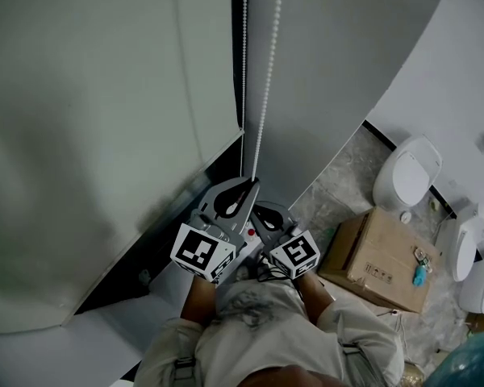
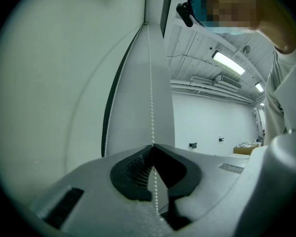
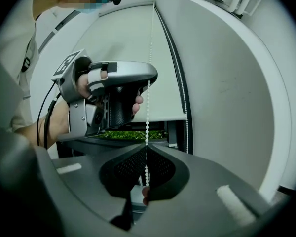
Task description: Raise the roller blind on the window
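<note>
The pale roller blind hangs at the left, with its white bead chain running down in two strands beside it. My left gripper is shut on one strand; the left gripper view shows the chain pinched between the closed jaws of that gripper. Just below it, my right gripper is partly hidden behind the left one. In the right gripper view the jaws of this gripper are closed on the same strand, and the left gripper grips the chain directly above. The blind covers most of the window.
Green foliage shows through the uncovered strip under the blind's lower edge. On the marble floor to the right stand a cardboard box, a white toilet and other white fixtures. A dark window frame lies below the blind.
</note>
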`<state>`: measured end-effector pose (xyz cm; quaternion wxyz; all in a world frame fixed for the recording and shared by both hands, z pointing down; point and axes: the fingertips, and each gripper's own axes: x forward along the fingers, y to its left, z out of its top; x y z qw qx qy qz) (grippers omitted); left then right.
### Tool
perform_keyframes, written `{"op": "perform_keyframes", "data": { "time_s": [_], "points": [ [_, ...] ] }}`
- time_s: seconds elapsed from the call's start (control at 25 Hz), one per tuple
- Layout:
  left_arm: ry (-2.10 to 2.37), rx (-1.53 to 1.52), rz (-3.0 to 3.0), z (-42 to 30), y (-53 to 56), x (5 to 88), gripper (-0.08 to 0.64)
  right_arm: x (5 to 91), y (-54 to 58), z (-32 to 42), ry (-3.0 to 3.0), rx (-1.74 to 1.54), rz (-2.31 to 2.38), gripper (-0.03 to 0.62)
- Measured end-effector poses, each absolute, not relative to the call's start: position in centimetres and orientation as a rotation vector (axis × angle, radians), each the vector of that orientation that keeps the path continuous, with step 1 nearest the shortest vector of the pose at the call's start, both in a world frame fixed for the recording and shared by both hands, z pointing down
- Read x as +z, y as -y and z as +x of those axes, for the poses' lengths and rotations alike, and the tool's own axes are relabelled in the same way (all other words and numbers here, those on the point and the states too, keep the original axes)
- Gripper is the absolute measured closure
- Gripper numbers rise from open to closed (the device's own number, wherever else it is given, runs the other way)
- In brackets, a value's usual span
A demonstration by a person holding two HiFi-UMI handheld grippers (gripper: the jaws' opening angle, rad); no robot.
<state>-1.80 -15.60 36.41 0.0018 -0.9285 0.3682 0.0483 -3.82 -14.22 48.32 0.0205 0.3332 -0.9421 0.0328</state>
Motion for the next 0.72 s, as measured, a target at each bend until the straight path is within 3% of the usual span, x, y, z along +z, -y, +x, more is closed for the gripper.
{"op": "perform_keyframes", "data": {
  "time_s": [0.72],
  "points": [
    [-1.21, 0.081, -3.006, -1.1, 15.7, 42.9, 0.546, 54.7, 14.0, -3.2, 2.859, 0.22, 0.987, 0.581]
  ]
}}
